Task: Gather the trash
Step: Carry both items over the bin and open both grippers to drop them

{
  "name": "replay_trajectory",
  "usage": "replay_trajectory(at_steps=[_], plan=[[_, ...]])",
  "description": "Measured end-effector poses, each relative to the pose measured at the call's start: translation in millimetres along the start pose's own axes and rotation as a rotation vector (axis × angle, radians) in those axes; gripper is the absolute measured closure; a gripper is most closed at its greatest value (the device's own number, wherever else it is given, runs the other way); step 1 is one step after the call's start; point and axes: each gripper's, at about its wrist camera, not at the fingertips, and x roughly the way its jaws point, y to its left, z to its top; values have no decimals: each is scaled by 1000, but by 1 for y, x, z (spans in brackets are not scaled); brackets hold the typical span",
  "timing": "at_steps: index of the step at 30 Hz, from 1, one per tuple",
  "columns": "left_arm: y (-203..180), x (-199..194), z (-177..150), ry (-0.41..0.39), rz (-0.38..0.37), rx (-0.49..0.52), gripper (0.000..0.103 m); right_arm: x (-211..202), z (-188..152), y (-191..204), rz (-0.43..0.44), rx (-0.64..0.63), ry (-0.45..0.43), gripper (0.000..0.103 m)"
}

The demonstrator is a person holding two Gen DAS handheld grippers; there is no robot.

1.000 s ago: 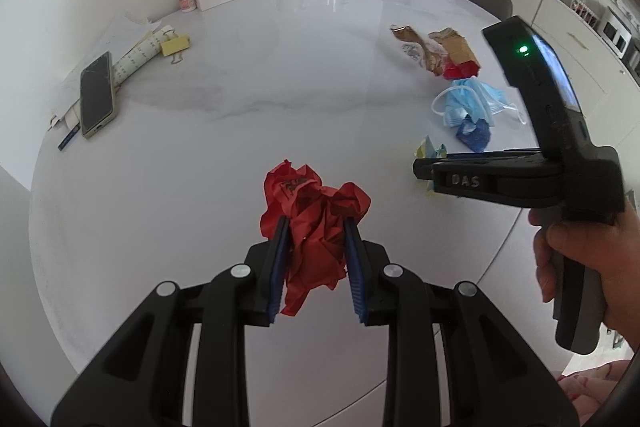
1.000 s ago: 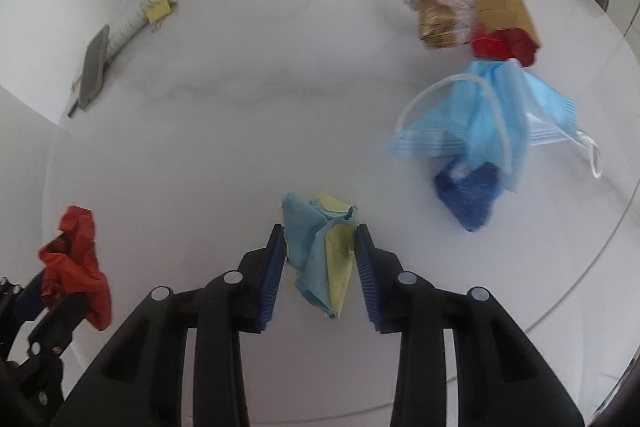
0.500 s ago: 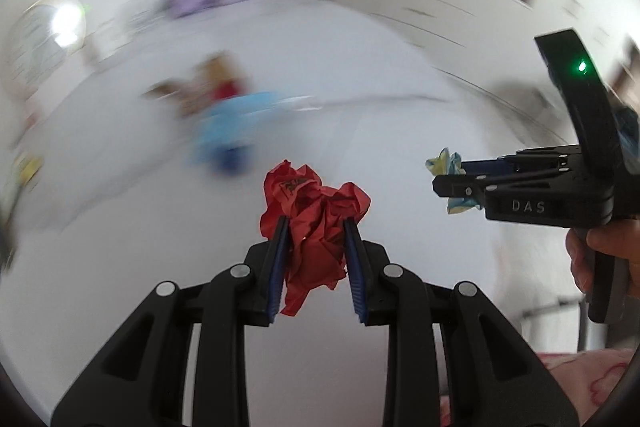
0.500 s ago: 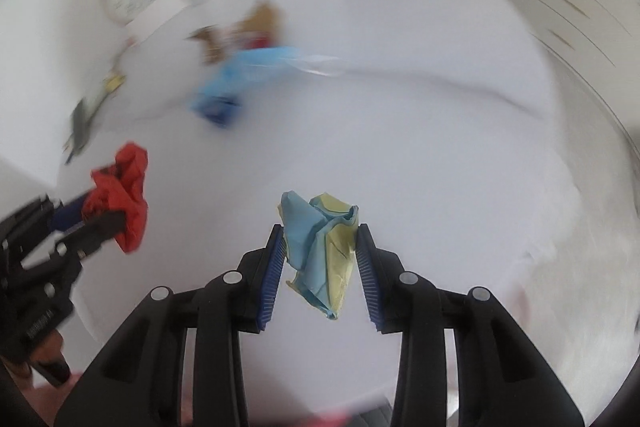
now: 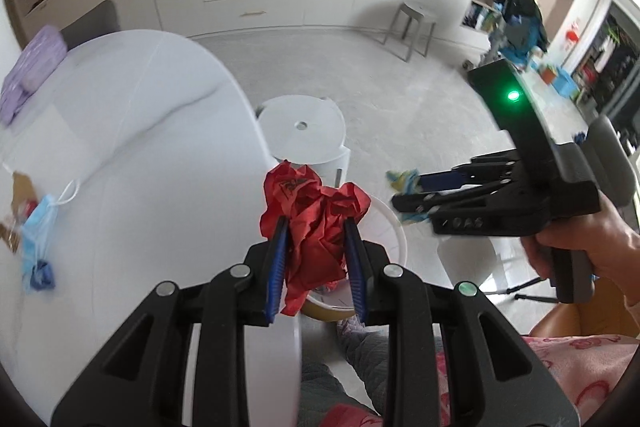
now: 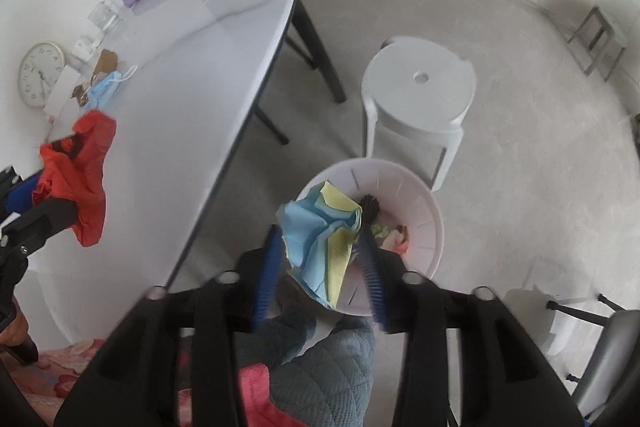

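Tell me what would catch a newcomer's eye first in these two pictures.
First, the crumpled red paper pinched in the left hand-held gripper, beside the white table's edge. Next, the blue-and-yellow paper wad clamped in the right hand-held gripper, poised above the white waste bin on the floor beside a white stool.

Our left wrist cam looks fwd along the left gripper (image 5: 316, 255), roughly level, over the white table (image 5: 132, 147) edge twd the far cabinets. Our right wrist cam tilts steeply down past the right gripper (image 6: 320, 259) into the white bin (image 6: 424, 227), close below. Both views share the table, white stool (image 5: 300, 131) (image 6: 420, 87), bin rim (image 5: 396, 227) & each other's gripper.
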Motion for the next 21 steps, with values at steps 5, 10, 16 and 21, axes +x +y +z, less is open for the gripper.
replay_trajectory(at_steps=[5, 10, 16, 21], plan=[[-16, 13, 10, 28, 8, 25, 76, 0, -6, -25, -74, 0, -13, 2], [-32, 21, 16, 46, 10, 42, 76, -2, -10, -52, -77, 58, 6, 2], [-47, 30, 28, 53, -15, 64, 76, -13, -20, -80, -127, 80, 1, 2], [-59, 37, 33, 68, -44, 48, 13, -19, -22, -92, -146, 83, -4, 2]])
